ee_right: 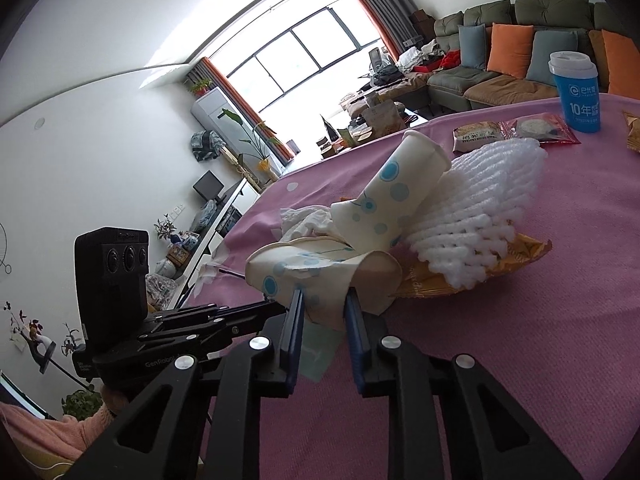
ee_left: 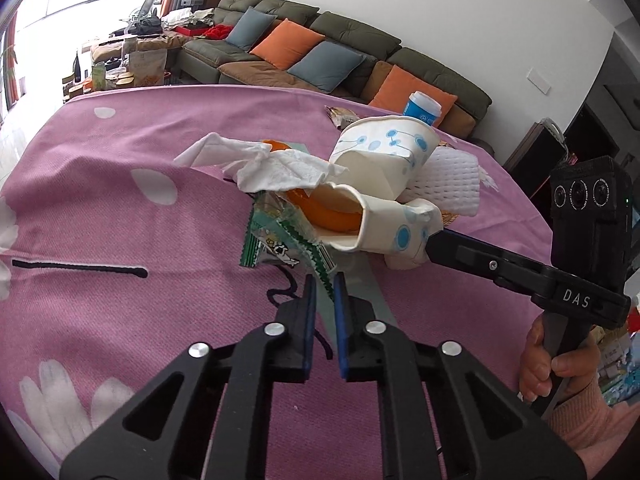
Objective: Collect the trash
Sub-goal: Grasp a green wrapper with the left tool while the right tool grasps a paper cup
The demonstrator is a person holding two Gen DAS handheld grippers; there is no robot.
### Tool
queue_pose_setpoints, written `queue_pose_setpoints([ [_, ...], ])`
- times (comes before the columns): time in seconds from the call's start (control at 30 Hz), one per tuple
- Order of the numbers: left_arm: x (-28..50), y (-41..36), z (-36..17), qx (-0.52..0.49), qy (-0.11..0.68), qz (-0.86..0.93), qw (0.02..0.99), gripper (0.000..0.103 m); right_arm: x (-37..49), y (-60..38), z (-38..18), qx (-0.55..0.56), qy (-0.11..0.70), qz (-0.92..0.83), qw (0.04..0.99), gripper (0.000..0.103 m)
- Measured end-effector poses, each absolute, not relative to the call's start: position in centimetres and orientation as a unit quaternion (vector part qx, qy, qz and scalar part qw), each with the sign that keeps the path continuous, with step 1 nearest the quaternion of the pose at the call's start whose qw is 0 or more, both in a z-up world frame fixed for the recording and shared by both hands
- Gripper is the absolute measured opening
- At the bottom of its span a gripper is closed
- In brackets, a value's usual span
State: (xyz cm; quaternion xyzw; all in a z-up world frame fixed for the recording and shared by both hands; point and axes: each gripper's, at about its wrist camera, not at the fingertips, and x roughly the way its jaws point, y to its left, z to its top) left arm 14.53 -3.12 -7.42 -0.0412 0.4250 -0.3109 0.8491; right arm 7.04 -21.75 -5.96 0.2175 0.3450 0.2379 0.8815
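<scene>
Covering the table (ee_left: 120, 208) is a pink cloth printed with white daisies. Near its middle lies a heap of trash: two crushed paper cups, a crumpled tissue (ee_left: 272, 168), orange peel (ee_left: 332, 212), a green-edged wrapper (ee_left: 280, 240) and white foam netting (ee_right: 480, 216). The left tongs (ee_left: 324, 284) are closed on the wrapper's trailing edge at the near side of the heap. The right tongs (ee_right: 322, 300) grip the nearer crushed cup (ee_right: 316, 272); the other cup (ee_left: 384, 152) leans above it. Farther back stand a blue lidded cup (ee_right: 576, 92) and sealed snack packets (ee_right: 516, 130). Beyond the table, a green sofa (ee_left: 360, 40) with orange and blue cushions lines a white wall, beside a bright window (ee_right: 304, 60) with orange curtains.
</scene>
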Motion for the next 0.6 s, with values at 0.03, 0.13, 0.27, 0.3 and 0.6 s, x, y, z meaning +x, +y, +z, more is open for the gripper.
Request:
queue_pose_setpoints([
  [0.03,14.5,-2.9,-7.4,-0.043,0.424,-0.310,0.850,0.008,6.8,-21.6,-5.8,0.217,0.344,0.241,0.881,0.015],
  [0.13,14.0,-2.1,-7.1,-0.047,0.413,-0.311,0.855,0.007,6.5,-21.5,-5.5,0.218,0.339,0.255,0.879,0.009],
  [0.27,12.6,-0.9,-6.4,-0.040,0.398,-0.310,0.863,0.007,6.1,-21.1,-4.9,0.209,0.331,0.269,0.880,0.006],
  [0.3,12.3,-0.5,-6.2,-0.038,0.395,-0.309,0.864,0.007,5.9,-20.9,-4.7,0.207,0.328,0.273,0.880,0.005],
  [0.6,8.9,3.3,-5.1,-0.045,0.381,-0.295,0.875,0.007,5.3,-19.4,-3.7,0.187,0.321,0.298,0.879,0.002],
])
